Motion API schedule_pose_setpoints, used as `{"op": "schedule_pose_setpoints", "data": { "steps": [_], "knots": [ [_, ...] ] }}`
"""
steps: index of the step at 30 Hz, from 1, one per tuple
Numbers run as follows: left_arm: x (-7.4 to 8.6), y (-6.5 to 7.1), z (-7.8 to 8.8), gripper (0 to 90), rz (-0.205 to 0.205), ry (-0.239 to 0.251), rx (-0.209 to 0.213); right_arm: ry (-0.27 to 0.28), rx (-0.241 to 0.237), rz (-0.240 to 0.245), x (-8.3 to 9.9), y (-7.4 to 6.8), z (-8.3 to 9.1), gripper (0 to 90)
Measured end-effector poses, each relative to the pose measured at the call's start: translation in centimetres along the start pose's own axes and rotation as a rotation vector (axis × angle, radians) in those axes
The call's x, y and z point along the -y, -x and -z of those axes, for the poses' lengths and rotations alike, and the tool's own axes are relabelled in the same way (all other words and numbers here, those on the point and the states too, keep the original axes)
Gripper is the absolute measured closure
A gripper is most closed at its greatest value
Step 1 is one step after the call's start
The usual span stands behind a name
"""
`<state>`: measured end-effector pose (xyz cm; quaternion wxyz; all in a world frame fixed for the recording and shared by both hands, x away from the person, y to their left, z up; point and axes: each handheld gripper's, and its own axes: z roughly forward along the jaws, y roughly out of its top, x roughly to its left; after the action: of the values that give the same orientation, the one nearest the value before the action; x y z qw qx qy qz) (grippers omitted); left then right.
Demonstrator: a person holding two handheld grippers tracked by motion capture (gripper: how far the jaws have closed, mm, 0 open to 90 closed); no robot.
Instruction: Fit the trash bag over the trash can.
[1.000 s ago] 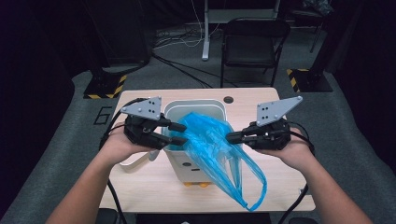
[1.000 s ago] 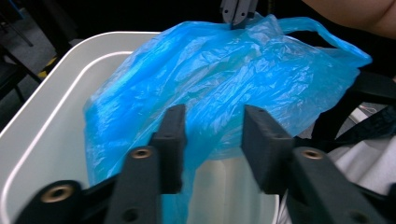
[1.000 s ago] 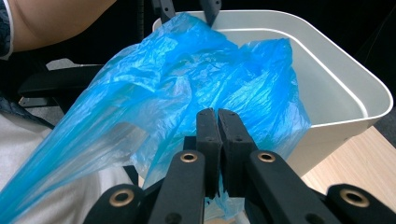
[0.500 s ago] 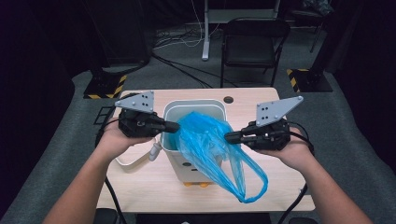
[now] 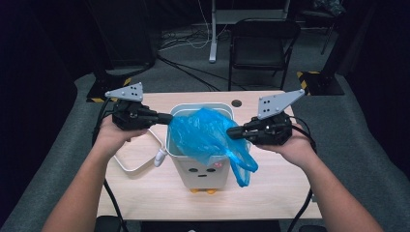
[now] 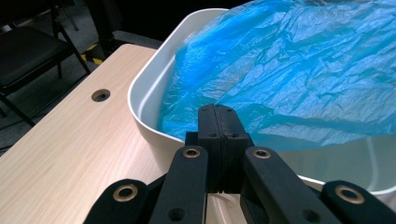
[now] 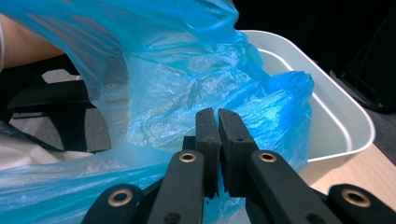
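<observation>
The blue bag (image 5: 208, 137) sits partly inside the white bin (image 5: 200, 169), its rim not yet folded over. The left gripper (image 5: 167, 118), at nine o'clock of the bin, is clamped on the bag's edge. The right gripper (image 5: 232, 133), at three o'clock, pinches the film too.

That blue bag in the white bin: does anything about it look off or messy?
Yes. The crumpled blue plastic bag does not line the white plastic bin: it bulges above the rim, and a long tail hangs down over the front right side.

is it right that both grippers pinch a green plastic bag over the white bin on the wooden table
Not quite: the bag is blue, not green, as the high view shows. The left gripper and right gripper do pinch it over the white bin on the wooden table.
</observation>
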<state>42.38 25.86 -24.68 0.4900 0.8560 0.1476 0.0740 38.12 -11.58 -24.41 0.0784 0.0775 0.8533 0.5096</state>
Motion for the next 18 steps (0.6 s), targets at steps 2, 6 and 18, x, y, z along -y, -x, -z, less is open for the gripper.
{"op": "schedule_pose_setpoints", "data": {
  "steps": [2, 6, 18],
  "knots": [
    [-0.2, 0.0, -0.3, 89.3, -0.005, -0.010, 0.006, 0.007, 0.012, -0.017, 0.1, 0.6, 0.0, 87.5],
    [-0.3, 0.2, -0.6, 87.0, -0.009, -0.024, 0.019, 0.015, 0.021, -0.030, 0.3, 0.9, 0.0, 87.7],
    [-0.8, 0.2, -1.0, 79.1, -0.006, -0.041, -0.005, 0.040, 0.054, -0.071, 0.5, 2.2, -0.1, 88.3]
  ]
}}
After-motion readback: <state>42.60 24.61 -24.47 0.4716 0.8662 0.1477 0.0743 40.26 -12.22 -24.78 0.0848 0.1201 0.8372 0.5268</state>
